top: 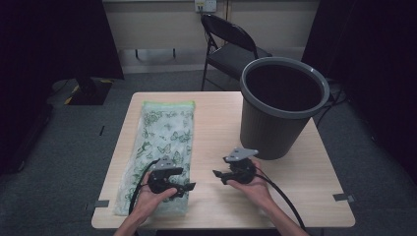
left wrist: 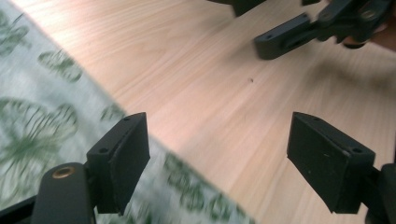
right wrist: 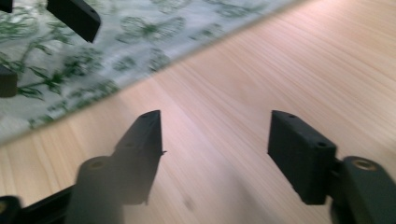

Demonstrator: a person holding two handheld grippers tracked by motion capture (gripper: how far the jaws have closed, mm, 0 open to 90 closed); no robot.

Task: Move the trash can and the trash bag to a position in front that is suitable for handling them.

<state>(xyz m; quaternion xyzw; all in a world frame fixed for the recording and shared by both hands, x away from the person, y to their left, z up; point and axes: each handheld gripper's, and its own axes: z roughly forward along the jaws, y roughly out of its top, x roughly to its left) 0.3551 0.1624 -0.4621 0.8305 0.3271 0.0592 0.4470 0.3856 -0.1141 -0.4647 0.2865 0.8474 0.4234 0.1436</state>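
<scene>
A butterfly-printed plastic bag point(top: 160, 150) lies flat along the left half of the wooden table point(top: 300, 187) in the high view, its long axis running from the lower left of the frame up toward the centre, with a green-and-yellow sealed edge at the far end. The left gripper point(top: 189, 187) sits at lower centre-left, over the bag's near right corner, pointing right; the right gripper point(top: 218, 174) sits just right of it over bare wood, pointing left, so the two face each other. A grey ribbed waste bin point(top: 275, 105) stands upright at upper right, and a black folding chair point(top: 231, 46) stands beyond the table. The left gripper view shows its jaws standing wide apart with nothing between them, one over the bag's edge point(left wrist: 42, 126), one over wood, and the right gripper's black jaw tips at upper right. The right gripper view likewise shows wide, empty jaws over bare wood, with the bag point(right wrist: 93, 60) across the upper left.
</scene>
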